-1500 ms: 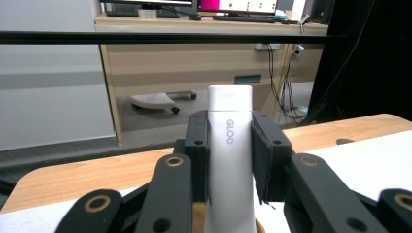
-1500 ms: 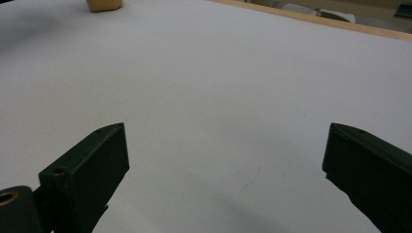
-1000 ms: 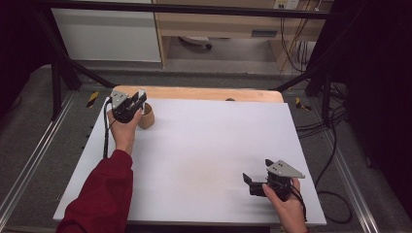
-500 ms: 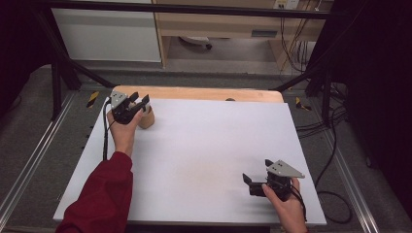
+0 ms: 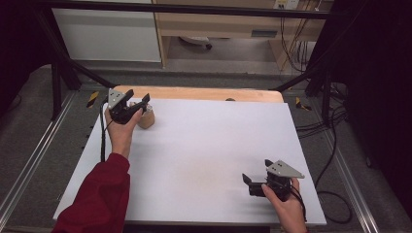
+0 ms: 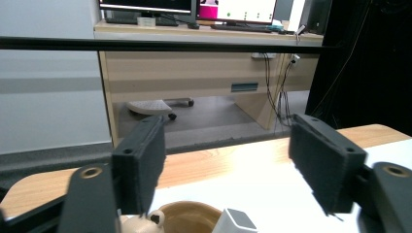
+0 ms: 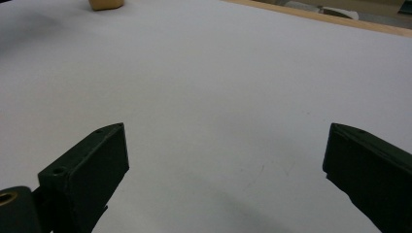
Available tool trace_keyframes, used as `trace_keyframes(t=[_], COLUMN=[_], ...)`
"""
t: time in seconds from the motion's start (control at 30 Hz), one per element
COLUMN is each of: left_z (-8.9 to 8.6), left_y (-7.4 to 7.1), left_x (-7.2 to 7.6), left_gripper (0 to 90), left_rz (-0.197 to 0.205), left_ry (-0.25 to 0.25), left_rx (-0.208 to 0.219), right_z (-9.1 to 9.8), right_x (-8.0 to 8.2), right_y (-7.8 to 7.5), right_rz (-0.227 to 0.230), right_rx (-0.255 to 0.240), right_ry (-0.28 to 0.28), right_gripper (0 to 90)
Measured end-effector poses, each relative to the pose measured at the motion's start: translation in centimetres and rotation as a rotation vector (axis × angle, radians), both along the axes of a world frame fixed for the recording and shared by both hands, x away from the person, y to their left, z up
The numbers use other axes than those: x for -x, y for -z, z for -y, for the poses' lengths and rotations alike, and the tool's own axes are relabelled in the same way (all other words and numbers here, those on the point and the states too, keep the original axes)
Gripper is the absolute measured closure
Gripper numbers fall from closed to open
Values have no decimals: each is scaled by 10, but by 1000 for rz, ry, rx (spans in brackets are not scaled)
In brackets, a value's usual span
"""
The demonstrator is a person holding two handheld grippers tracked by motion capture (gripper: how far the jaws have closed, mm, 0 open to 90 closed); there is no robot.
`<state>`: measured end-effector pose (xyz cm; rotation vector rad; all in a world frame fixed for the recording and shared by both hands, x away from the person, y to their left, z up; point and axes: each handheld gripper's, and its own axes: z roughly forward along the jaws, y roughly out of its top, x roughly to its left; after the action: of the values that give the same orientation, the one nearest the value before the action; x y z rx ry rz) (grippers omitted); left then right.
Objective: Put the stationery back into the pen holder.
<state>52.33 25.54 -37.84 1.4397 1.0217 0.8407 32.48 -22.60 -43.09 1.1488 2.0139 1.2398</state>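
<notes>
A small tan wooden cup (image 5: 146,119) stands at the far left of the white table top (image 5: 209,145). My left gripper (image 5: 137,98) hovers just above and behind it. Its jaws have just been opening and now stand open with nothing between them. In the left gripper view the cup's rim (image 6: 187,217) lies below the left gripper (image 6: 228,131), with a small white block (image 6: 234,221) standing in it. My right gripper (image 5: 256,172) rests open near the front right edge. The right gripper (image 7: 227,141) has bare table between its jaws, and the cup (image 7: 104,4) is far off.
A strip of bare wood (image 5: 204,93) runs along the table's far edge. Black frame bars (image 5: 63,63) and cables (image 5: 316,121) flank the table. Beyond it stands a wooden desk (image 6: 194,73).
The left gripper's jaws have spread apart above the cup, from shut to open. The right hand and its gripper have stayed where they were.
</notes>
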Motion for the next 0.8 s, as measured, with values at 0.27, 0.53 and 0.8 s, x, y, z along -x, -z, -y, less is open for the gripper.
trace_keyframes(t=[0.27,0.53,0.8], left_z=[3,7,13], left_y=[-2,-6,-10], left_x=[1,4,7], left_gripper=[106,47,31], left_rz=[0,18,35], left_ry=[-7,9,9], left_rx=[-5,-26,-57], right_z=[-1,-1,-1], right_x=[0,0,0], right_y=[0,0,0], right_rz=[-3,-4,-4], right_rx=[0,-2,0], right_ry=[1,0,-2], right_gripper=[29,27,27])
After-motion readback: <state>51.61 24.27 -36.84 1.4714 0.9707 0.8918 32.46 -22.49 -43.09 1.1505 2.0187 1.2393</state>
